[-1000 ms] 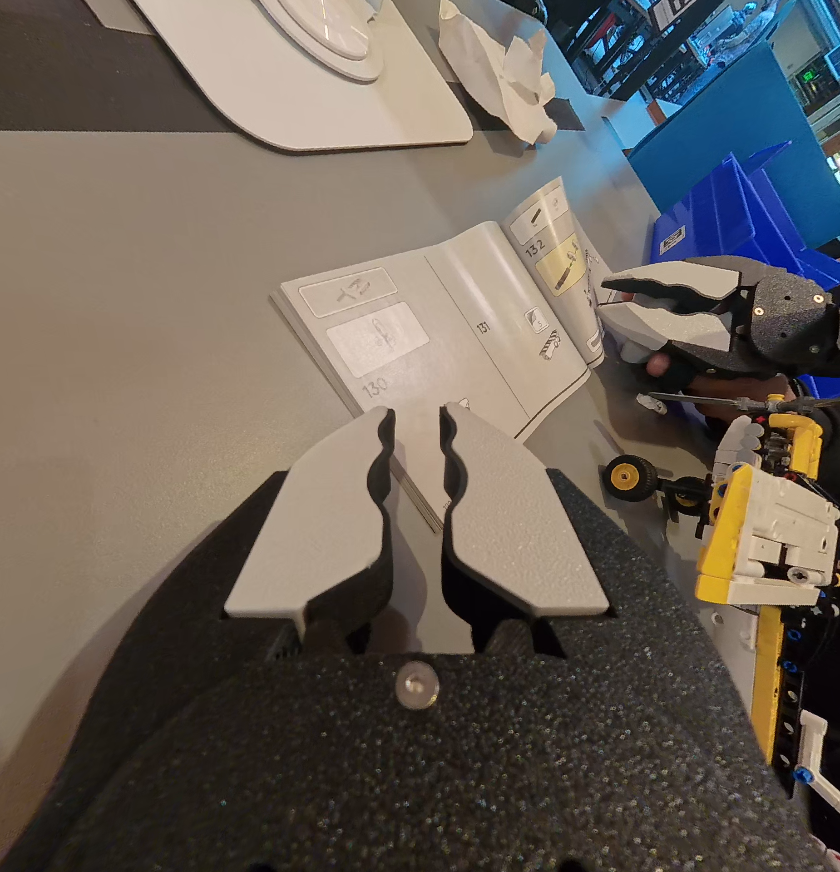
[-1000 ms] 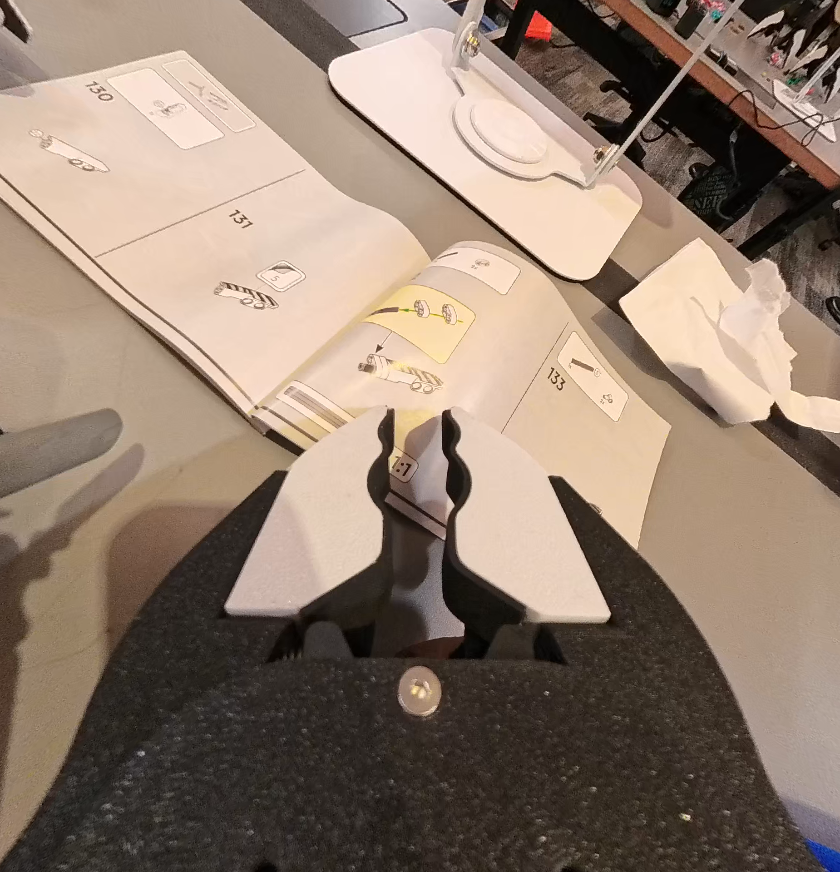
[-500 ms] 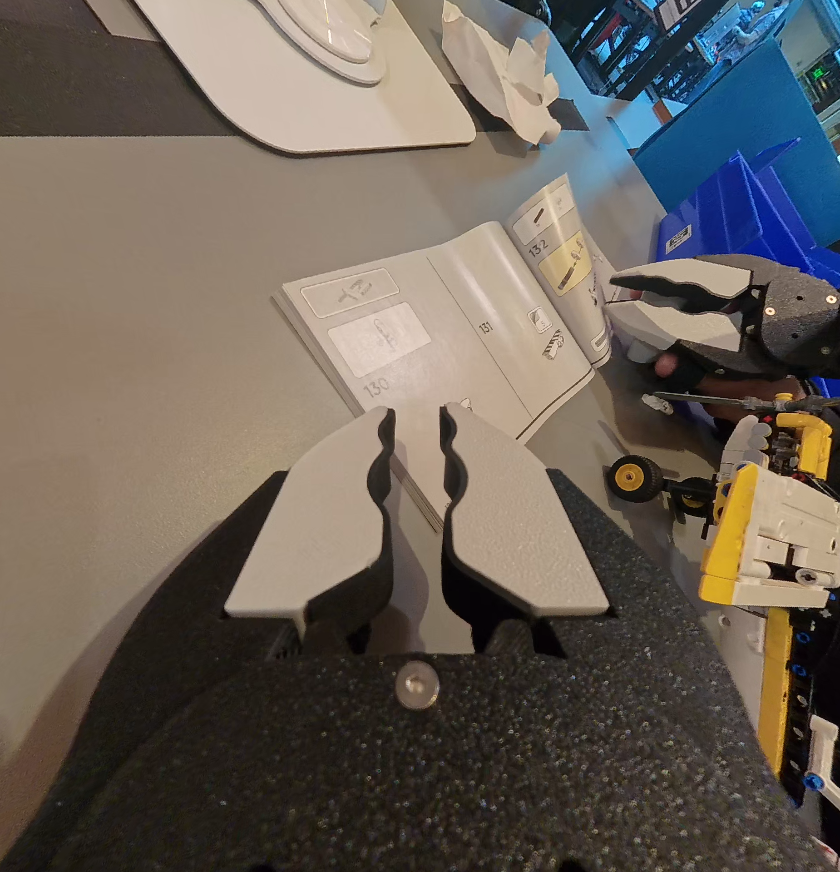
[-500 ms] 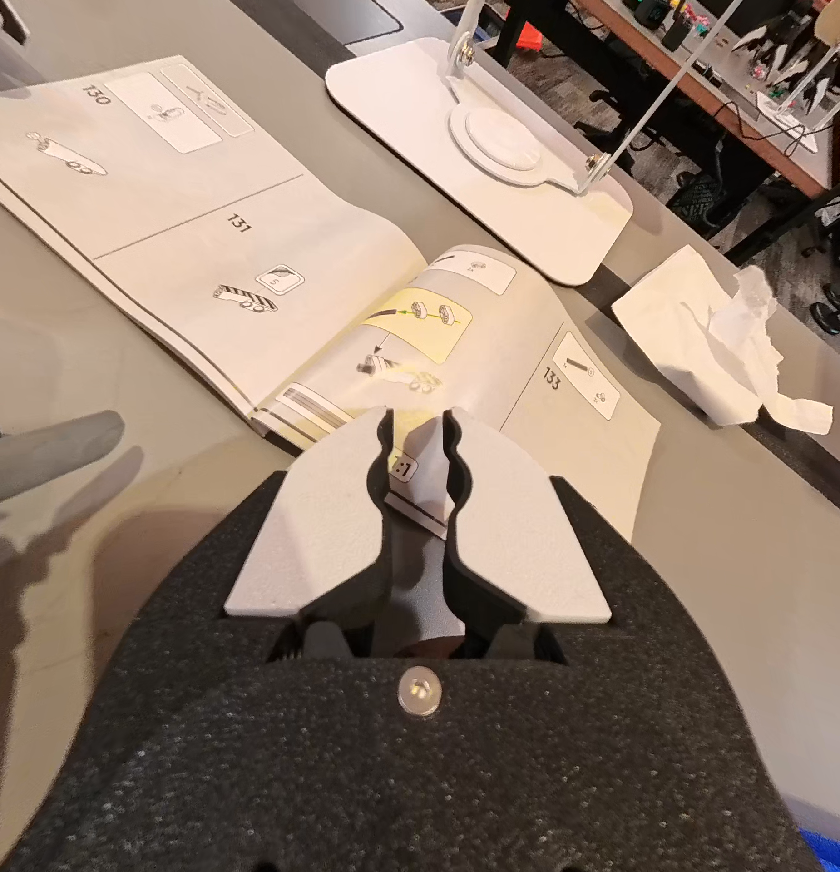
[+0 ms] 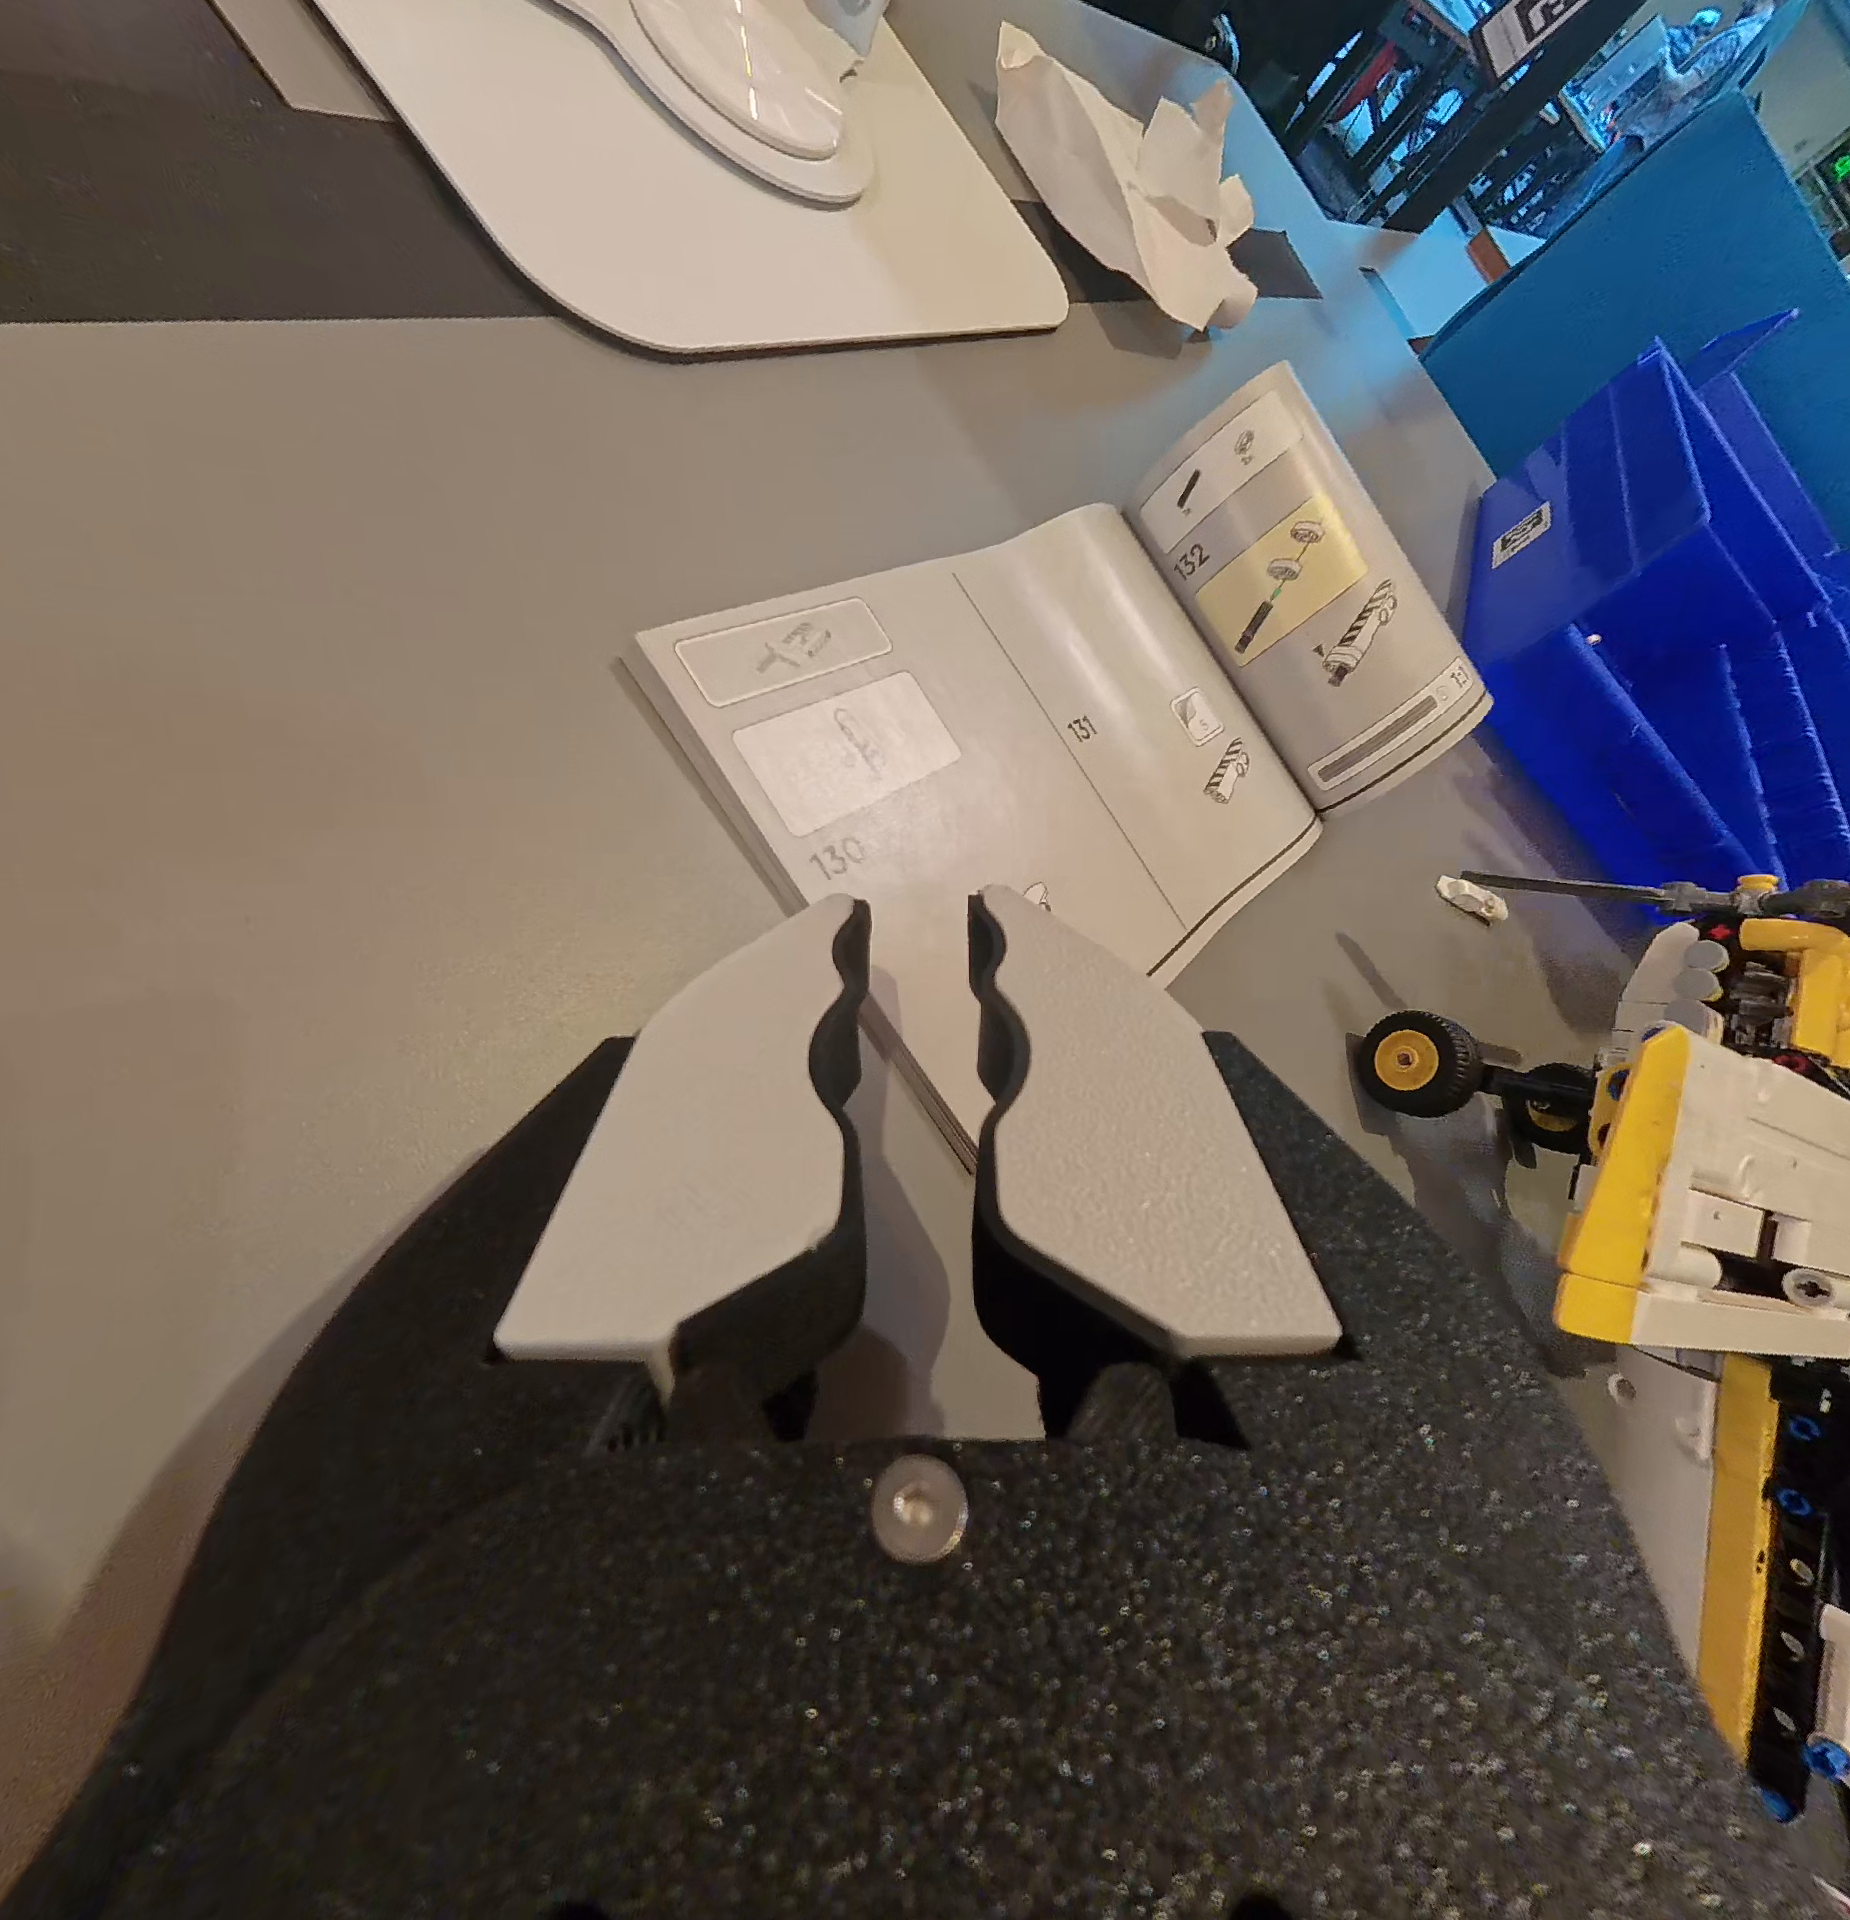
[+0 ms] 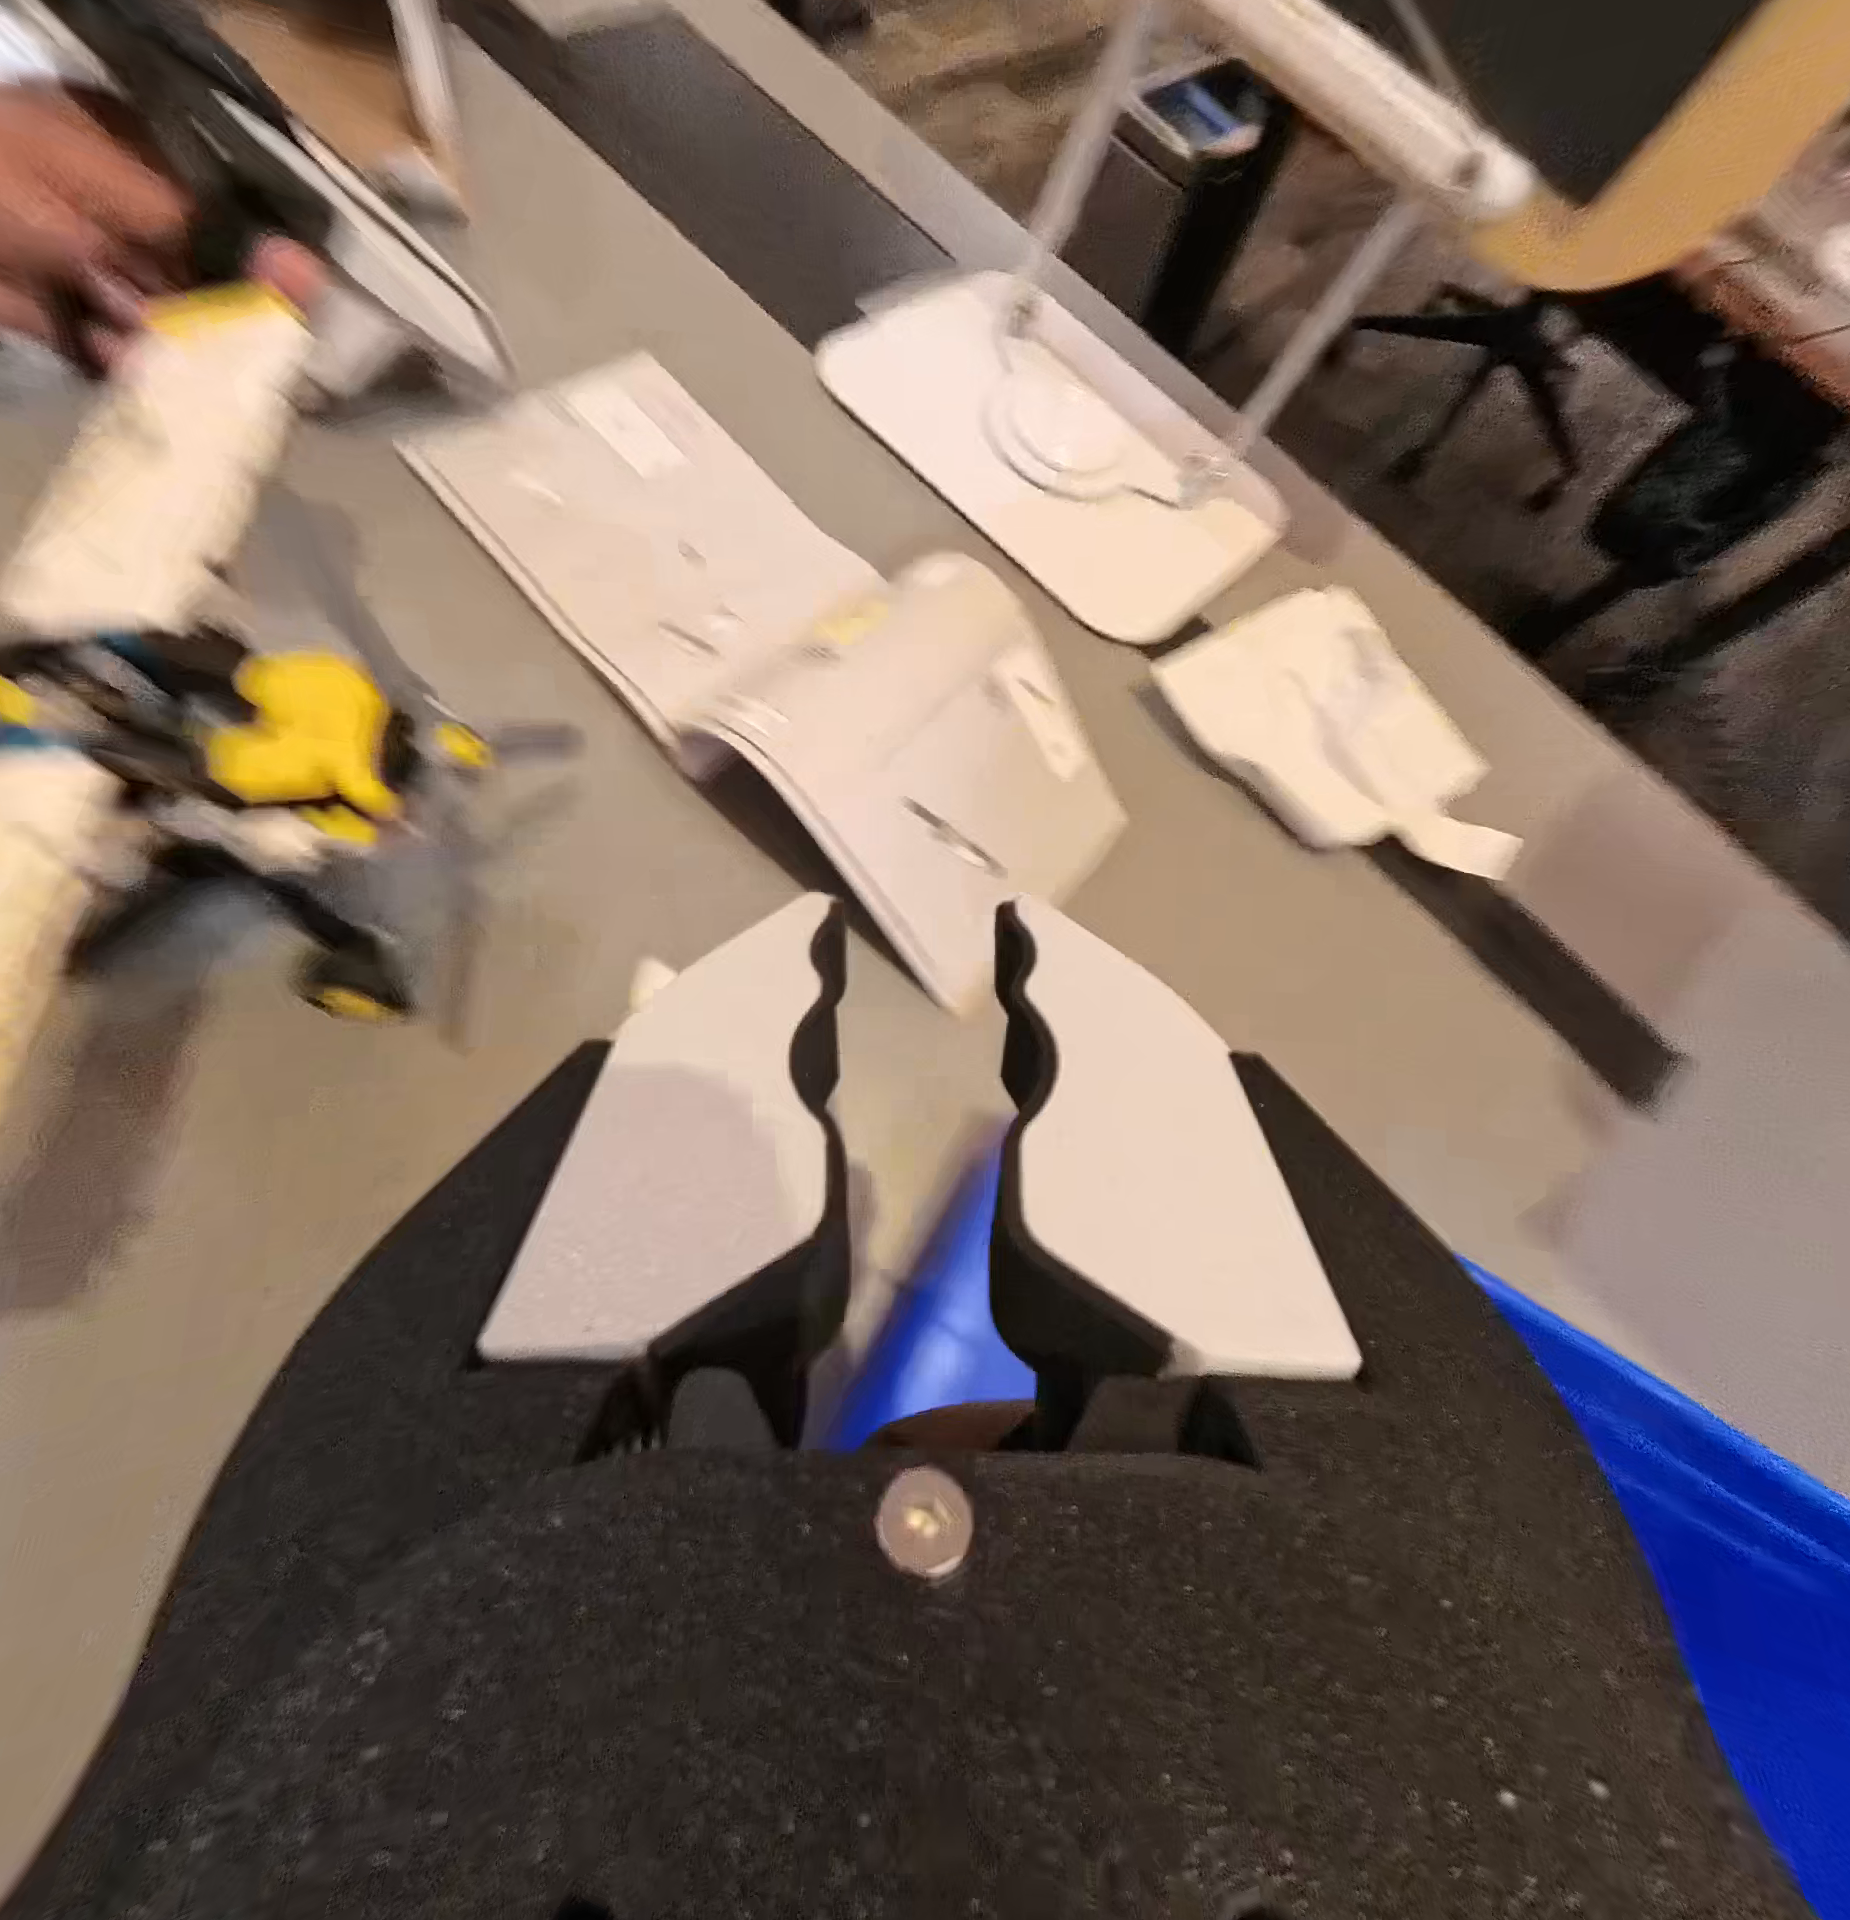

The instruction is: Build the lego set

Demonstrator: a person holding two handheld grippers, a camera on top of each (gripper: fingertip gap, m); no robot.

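My left gripper is open and empty, hovering over the near corner of an open instruction booklet on the grey table. A yellow and white brick-built model with a black and yellow wheel stands to its right. My right gripper is open with nothing between its pads, held back from the booklet, whose right-hand page curls up. The right wrist view is motion-blurred. The model shows at its left, with a person's hand at the top left.
Blue bins stand at the right; a blue bin edge lies under my right gripper. A white stand base and crumpled white paper lie at the far side. A small white piece lies near the model. There is about 35 centimeters between the tips of the two grippers. About 15 centimeters separates my right fingertips from the small white piece.
My right gripper has pulled back and up from the booklet's page and its jaws have opened wider; it has left the left wrist view. My left gripper has barely moved.
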